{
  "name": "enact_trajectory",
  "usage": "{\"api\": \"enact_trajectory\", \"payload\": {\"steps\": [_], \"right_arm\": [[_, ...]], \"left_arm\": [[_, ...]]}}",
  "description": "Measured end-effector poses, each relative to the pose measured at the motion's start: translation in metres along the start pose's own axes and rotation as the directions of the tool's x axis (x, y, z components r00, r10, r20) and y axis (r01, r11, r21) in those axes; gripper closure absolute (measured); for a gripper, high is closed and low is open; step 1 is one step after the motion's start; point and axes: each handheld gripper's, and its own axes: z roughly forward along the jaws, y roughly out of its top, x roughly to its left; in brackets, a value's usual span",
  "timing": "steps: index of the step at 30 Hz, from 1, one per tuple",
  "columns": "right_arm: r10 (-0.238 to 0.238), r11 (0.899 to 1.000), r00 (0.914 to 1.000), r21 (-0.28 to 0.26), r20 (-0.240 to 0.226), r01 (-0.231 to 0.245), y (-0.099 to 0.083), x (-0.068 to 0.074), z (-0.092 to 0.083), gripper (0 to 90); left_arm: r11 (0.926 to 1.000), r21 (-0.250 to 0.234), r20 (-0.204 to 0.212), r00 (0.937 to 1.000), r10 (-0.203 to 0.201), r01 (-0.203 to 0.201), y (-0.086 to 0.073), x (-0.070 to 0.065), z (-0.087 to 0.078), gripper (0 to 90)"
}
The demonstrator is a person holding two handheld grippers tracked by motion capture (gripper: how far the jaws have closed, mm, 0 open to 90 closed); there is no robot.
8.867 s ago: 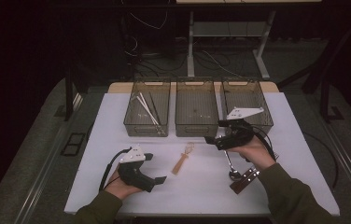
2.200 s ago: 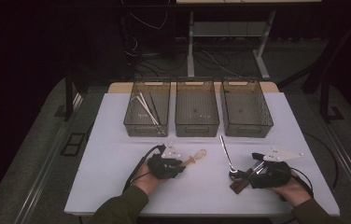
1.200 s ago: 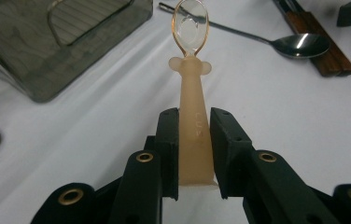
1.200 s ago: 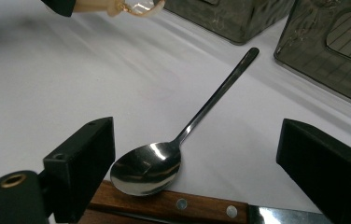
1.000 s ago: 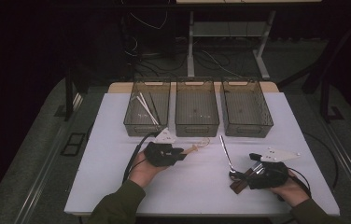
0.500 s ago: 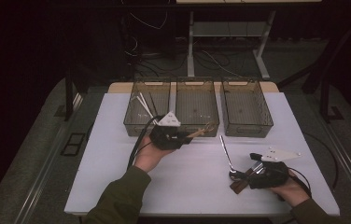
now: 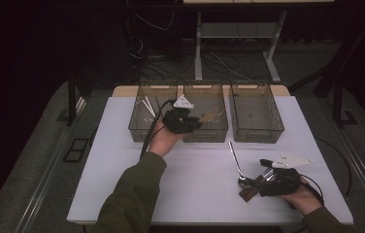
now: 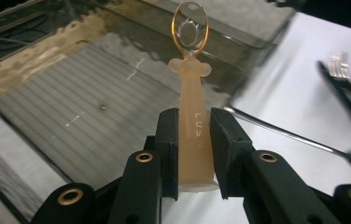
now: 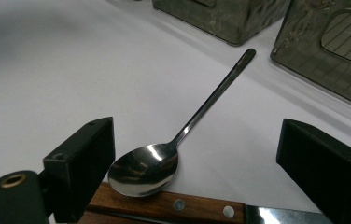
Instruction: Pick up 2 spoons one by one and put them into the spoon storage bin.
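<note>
Spoon clamped in my left gripper (image 8: 190,154); that pale plastic spoon (image 8: 192,112) sat upright between the pads, bowl pointing away over the middle bin (image 7: 205,133) at the far side of the table (image 7: 122,170); my right gripper (image 9: 201,163) rested wide and empty at the near right, jaws either side of the metal spoon (image 9: 164,154), whose bowl lay on the wooden-handled knife (image 9: 178,205); left bin (image 7: 139,126) held white sticks (image 7: 147,106).
</note>
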Motion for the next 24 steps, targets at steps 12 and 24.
{"api": "enact_trajectory", "payload": {"steps": [12,24], "right_arm": [[-0.001,1.000,1.0000,-0.002,-0.003,0.001,0.000,0.000,0.000,11.5],[-0.006,1.000,1.0000,-0.004,-0.004,0.006,0.000,0.000,-0.001,11.5]], "left_arm": [[0.9921,0.107,-0.061,0.9963,-0.060,0.066,0.011,0.019,0.029,72.9],[0.9773,0.191,-0.067,0.9945,-0.080,0.092,0.013,0.015,0.049,72.0]]}}
